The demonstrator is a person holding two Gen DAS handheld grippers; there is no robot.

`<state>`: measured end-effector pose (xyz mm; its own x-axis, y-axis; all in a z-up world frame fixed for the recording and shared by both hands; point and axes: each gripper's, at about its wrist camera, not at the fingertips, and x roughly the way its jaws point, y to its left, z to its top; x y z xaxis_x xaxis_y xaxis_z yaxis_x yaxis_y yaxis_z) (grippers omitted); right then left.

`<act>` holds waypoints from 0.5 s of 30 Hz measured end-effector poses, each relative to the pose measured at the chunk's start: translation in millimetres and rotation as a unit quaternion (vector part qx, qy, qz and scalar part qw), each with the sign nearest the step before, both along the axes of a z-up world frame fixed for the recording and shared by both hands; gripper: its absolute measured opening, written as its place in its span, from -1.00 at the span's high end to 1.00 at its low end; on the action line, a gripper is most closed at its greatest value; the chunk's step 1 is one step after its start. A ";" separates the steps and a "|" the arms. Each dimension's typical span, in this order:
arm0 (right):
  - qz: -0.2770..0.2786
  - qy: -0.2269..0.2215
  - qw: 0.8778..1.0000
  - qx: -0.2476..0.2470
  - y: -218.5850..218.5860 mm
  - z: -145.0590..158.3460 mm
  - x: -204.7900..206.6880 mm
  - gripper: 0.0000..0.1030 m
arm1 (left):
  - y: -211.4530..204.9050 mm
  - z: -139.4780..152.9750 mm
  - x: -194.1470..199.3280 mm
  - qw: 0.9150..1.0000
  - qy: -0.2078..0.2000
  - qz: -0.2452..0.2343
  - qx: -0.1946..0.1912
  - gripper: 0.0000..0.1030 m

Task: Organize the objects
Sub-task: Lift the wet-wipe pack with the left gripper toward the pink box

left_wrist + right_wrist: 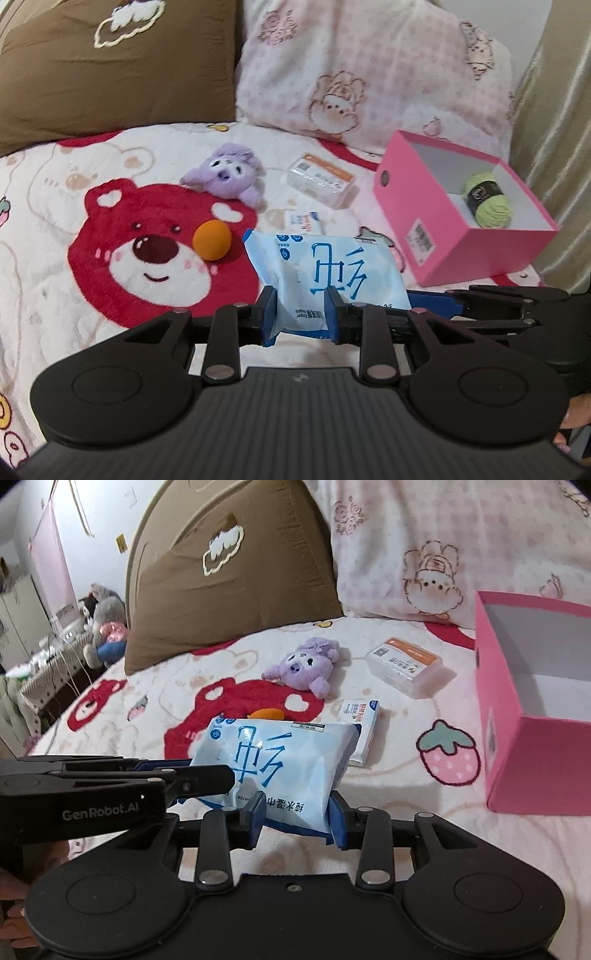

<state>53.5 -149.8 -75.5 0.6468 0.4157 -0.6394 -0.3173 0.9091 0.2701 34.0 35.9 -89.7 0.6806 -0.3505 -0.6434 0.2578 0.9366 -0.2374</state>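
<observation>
Both grippers hold one blue-white wet wipes pack [325, 273] above the bed. My left gripper [301, 314] is shut on its near edge; my right gripper [297, 814] is shut on the pack [280, 764] too. Each gripper shows beside the pack in the other's view. A pink open box [454, 218] stands to the right with a green yarn ball [487, 201] inside. On the blanket lie a purple plush [229, 173], an orange ball [212, 240], a clear plastic case [321, 179] and a small white carton [304, 221].
A brown pillow [118, 70] and a pink rabbit pillow [369, 66] stand behind the objects. A curtain [554, 129] hangs at the right. In the right wrist view, plush toys [103, 624] and a cluttered table sit beyond the bed's left edge.
</observation>
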 end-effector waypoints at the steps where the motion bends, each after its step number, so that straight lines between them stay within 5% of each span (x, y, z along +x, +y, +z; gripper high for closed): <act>1: -0.001 -0.001 1.000 -0.001 -1.2 2.1 -2.0 0.15 | -2.2 2.5 -1.8 1.000 0.000 -0.002 0.001 0.51; 6: 0.001 -0.004 1.000 0.002 -8.1 13.0 -10.7 0.13 | -13.9 11.4 -10.7 1.000 -0.001 -0.003 0.027 0.52; 15: 0.006 -0.009 1.000 -0.019 -12.3 30.0 -21.0 0.12 | -17.5 26.0 -19.5 1.000 0.000 -0.020 0.020 0.51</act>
